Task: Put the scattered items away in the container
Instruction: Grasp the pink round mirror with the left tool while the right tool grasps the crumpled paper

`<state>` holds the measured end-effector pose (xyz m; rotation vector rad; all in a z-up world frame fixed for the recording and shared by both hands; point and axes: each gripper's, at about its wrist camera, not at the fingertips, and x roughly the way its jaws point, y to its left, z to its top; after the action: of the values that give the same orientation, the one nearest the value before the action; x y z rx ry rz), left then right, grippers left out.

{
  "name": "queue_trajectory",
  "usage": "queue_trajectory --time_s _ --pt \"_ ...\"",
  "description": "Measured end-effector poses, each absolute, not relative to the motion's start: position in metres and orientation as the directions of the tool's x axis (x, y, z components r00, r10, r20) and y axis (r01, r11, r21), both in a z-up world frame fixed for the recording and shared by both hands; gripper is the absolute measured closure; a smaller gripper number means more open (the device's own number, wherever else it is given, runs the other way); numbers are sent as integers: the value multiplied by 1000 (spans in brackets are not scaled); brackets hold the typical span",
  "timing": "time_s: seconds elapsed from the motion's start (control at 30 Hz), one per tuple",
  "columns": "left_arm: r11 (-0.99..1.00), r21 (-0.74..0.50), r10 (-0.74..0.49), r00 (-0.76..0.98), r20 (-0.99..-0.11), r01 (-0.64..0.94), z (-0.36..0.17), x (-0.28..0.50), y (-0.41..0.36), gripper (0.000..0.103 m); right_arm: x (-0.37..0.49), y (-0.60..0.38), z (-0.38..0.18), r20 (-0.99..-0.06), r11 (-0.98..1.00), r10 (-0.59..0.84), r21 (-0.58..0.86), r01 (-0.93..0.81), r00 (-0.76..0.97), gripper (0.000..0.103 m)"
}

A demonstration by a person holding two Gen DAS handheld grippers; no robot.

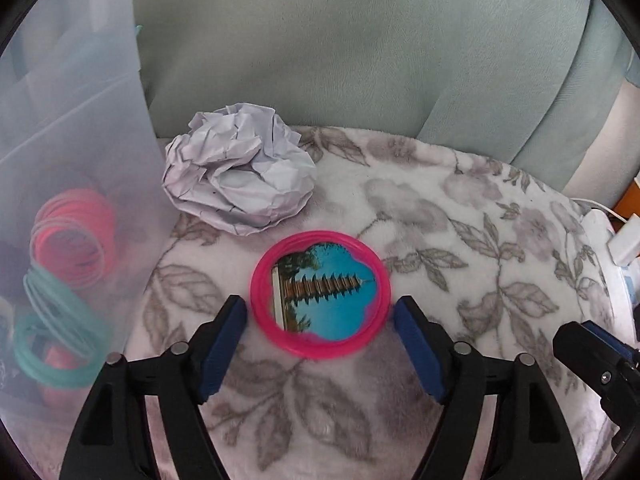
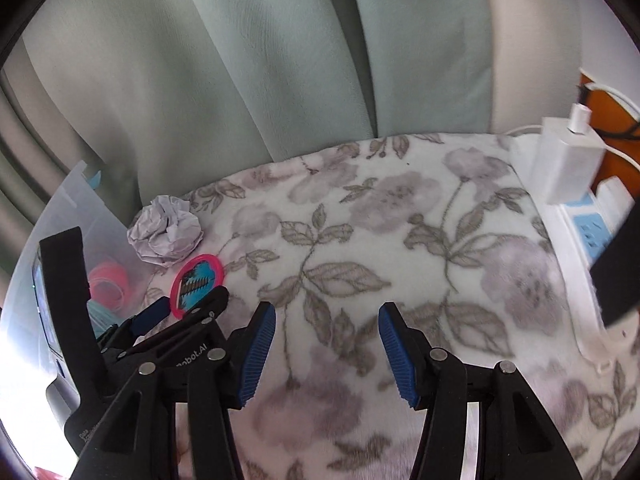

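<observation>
One pink ring (image 1: 320, 294) lies flat on the floral blanket (image 1: 460, 240), and inside its hoop sits one picture card (image 1: 326, 300) showing a pagoda against a blue sky; the card's corners are hidden under the ring's edge. The ring looks like several thin pink loops stacked together, though how many cannot be counted. The left gripper (image 1: 319, 316) is spread wide, its two blue pads flanking the ring, one just off each side, with no clear contact on either. Just beyond the ring lies one crumpled ball of white paper (image 1: 240, 172), close to it but apart.

To the left of both stands one translucent plastic container (image 1: 72, 160), its wall next to the paper ball. Through the wall show one bundle of pink rings (image 1: 74, 236) and two bundles of teal rings (image 1: 56, 332) below it, blurred by the plastic.

The right gripper (image 2: 327, 344) hangs over bare blanket well to the right of the ring, its fingers wide apart and empty. From its camera the ring, card and paper ball appear small at the left, with the left gripper's fingertips around the ring. At the blanket's far right edge sit one white power strip (image 2: 576, 240) with a white charger (image 2: 564, 160) plugged in, and pale green curtains (image 2: 240, 60) hang behind.
</observation>
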<state>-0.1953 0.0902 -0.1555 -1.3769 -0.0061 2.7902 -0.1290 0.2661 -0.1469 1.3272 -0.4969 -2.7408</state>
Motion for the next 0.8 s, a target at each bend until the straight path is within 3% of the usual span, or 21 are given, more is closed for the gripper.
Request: queue_trajectory --time_s 0.33,0.5,0.8 --pt "-1000 -13 12 -611 -792 -4 -153 -200 91 20 -161 256 -135 -745 -970 -177 244 -16 -643 45" --pt "-1000 -19 6 -618 -786 15 -149 -192 87 29 -173 243 -126 -728 -975 -199 215 57 -656 45" --pt "-998 -22 -18 -605 -796 58 -142 -158 76 29 -182 230 -115 -716 -978 -208 156 137 -666 43"
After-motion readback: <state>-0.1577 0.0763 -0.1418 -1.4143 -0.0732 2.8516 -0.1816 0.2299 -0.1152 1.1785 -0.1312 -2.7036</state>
